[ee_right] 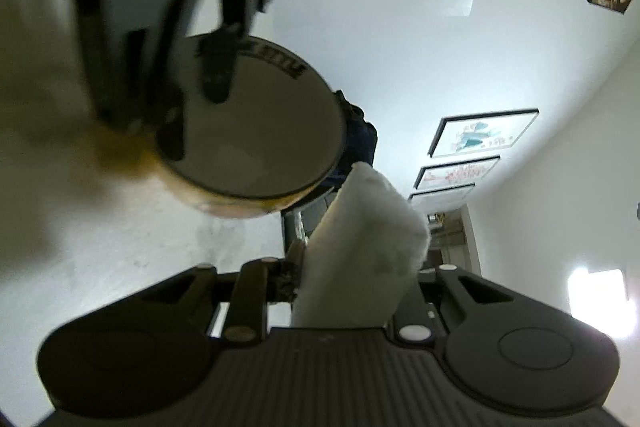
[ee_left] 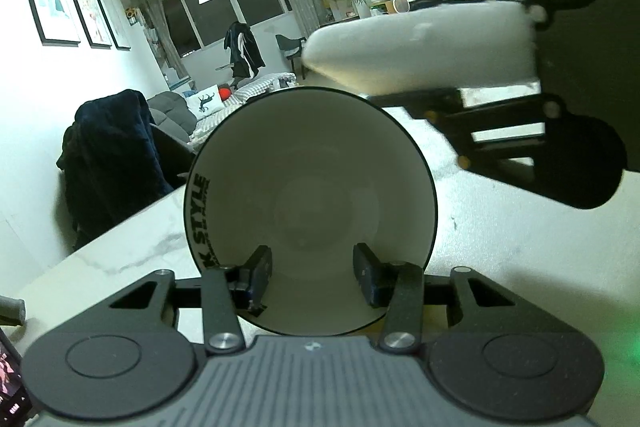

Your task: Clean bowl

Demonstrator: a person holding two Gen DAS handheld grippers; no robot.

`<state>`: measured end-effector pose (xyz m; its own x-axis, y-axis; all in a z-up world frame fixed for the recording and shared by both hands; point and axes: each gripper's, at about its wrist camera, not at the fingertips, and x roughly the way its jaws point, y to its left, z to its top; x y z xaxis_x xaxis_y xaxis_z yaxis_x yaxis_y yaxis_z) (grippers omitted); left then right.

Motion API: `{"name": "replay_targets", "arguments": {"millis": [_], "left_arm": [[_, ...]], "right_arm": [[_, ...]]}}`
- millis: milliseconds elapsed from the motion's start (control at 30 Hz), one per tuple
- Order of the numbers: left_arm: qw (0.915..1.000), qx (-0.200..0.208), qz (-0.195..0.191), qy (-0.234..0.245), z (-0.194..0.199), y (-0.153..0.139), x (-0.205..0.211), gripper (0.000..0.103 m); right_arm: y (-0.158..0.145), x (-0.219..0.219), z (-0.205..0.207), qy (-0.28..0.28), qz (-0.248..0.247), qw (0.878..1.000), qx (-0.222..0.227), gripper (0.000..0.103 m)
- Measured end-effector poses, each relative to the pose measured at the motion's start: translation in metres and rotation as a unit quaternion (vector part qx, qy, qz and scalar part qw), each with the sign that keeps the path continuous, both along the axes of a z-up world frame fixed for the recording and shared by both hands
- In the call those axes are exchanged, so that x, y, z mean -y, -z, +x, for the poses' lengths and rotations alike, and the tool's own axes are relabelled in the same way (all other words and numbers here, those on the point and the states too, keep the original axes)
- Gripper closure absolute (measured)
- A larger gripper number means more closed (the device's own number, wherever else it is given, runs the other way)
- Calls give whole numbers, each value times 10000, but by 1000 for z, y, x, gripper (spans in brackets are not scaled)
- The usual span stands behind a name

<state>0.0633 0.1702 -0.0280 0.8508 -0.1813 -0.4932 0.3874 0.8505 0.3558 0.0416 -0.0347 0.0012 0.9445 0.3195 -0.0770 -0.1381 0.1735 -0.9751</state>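
Left wrist view: the left claw (ee_left: 312,277) is clenched on the bowl (ee_left: 310,211), one finger pad on each side of the near rim. The bowl is tilted on edge so that its pale interior faces the camera; black lettering runs along its left inner wall. It is held above the white marbled worktop (ee_left: 500,247). Above and to the right, the right claw (ee_left: 400,83) is closed on a white sponge (ee_left: 420,43), whose rounded tip lies just above the bowl's upper rim; contact cannot be confirmed.

Right wrist view: the right claw (ee_right: 356,267) grips the sponge (ee_right: 360,251) between its fingers, and the sponge projects forward. The bowl (ee_right: 256,123) appears upper left, its opening facing the camera, near the sponge tip. Framed pictures (ee_right: 480,133) hang on the wall behind.
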Motion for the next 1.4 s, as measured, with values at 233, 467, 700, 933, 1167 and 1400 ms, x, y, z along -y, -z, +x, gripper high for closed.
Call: {"name": "replay_targets", "arguments": {"millis": [233,467,700,933,1167,1400], "left_arm": [[10000,36,63,-4,5,3,2,56],[10000,41,79,-32,6,3,4,56],[9999,47,95,-39,9,3,5,56],[10000,29,65,-42,6,1,5,56],[10000,19,49,-49,-1,-3,7,56],[10000,28,75,-47,3,-6,5,56]], "right_arm": [[24,-12,20,95,282,9984,-483,78],[50,-22,19,22,274,9992,-277,79],[69,-29,11,-30,465,9987,-195,79],[103,-36,17,22,382,9975,-598,79],[111,-46,10,-48,528,9980,-352,79],[149,-54,20,45,404,9970,-662,79]]}}
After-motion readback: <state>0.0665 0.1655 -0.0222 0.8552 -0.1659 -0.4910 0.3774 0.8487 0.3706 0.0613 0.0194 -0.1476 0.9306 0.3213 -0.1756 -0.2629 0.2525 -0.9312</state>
